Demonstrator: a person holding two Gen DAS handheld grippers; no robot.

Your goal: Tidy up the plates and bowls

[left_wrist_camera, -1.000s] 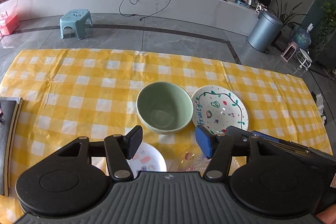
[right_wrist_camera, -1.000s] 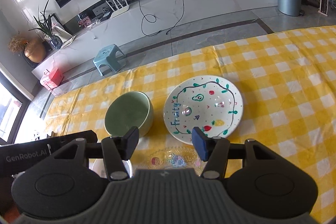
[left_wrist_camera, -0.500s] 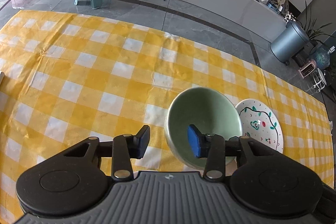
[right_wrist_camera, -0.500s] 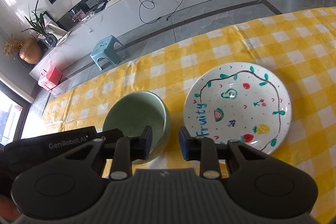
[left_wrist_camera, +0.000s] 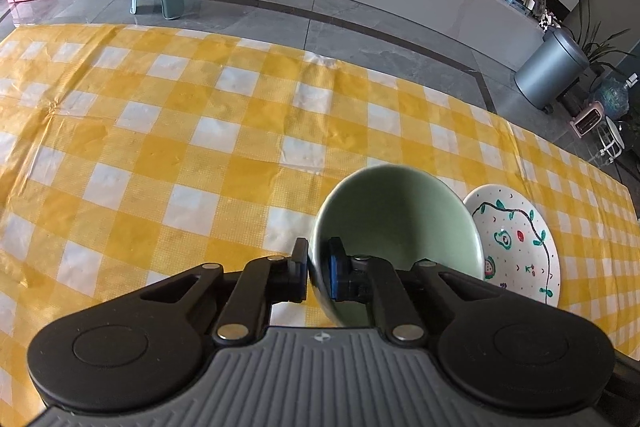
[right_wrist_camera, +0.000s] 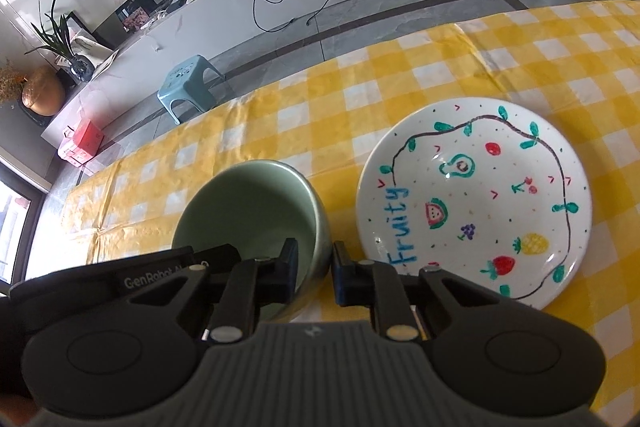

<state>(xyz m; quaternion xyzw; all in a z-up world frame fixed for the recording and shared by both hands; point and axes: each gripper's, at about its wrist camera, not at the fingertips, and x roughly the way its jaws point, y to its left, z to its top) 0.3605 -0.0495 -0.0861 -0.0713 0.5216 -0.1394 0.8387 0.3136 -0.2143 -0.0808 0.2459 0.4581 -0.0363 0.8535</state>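
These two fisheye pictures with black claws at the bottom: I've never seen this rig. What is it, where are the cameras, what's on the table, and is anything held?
No robot here: a person holds a two-finger gripper in each hand, and each carries a camera looking forward along its fingers. One picture is the left wrist view, the other the right wrist view.

On the yellow checked tablecloth stand a green bowl and, beside it, a white plate painted with fruit and the word "Fruity".

Both grippers have just been closing on the bowl's rim. The left gripper pinches its wall, one finger inside and one outside. The right gripper does the same on the side nearer the plate.
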